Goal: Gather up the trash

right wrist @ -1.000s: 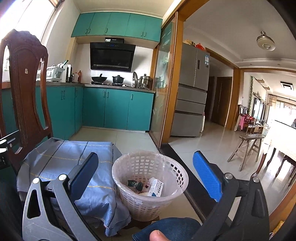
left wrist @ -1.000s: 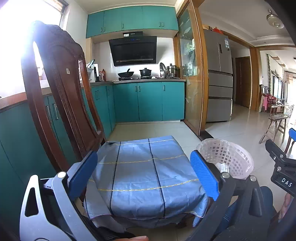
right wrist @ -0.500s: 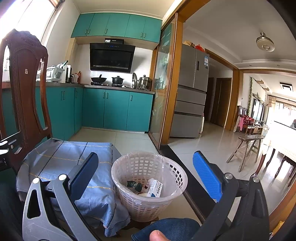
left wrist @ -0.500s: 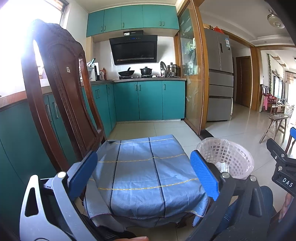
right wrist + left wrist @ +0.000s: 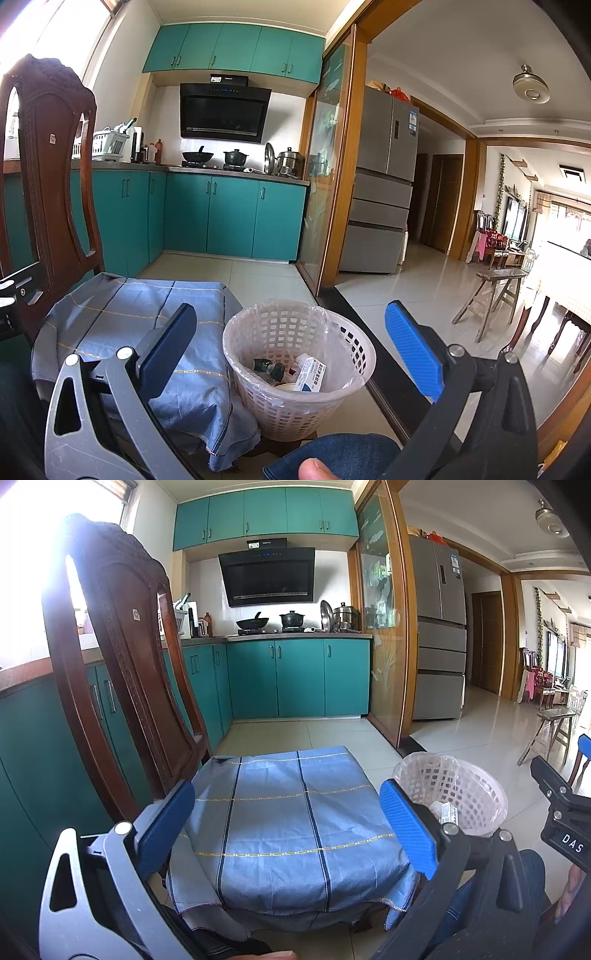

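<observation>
A white lattice waste basket (image 5: 295,365) with a clear liner stands on the floor right of the chair. It holds a white and blue carton (image 5: 311,376) and dark scraps (image 5: 267,367). The basket also shows in the left wrist view (image 5: 452,794). My right gripper (image 5: 291,347) is open and empty, held above and in front of the basket. My left gripper (image 5: 286,827) is open and empty over the chair seat, which is covered by a blue striped cloth (image 5: 291,823).
A dark wooden chair back (image 5: 122,657) rises at the left. Teal kitchen cabinets (image 5: 295,679) line the far wall. A glass sliding door (image 5: 325,192) and a grey fridge (image 5: 384,181) stand to the right. A wooden stool (image 5: 491,299) stands on the tiled floor. The person's knee (image 5: 332,458) is below.
Both grippers have drifted slightly; the basket sits a little lower and nearer in the views. Both stay open and empty.
</observation>
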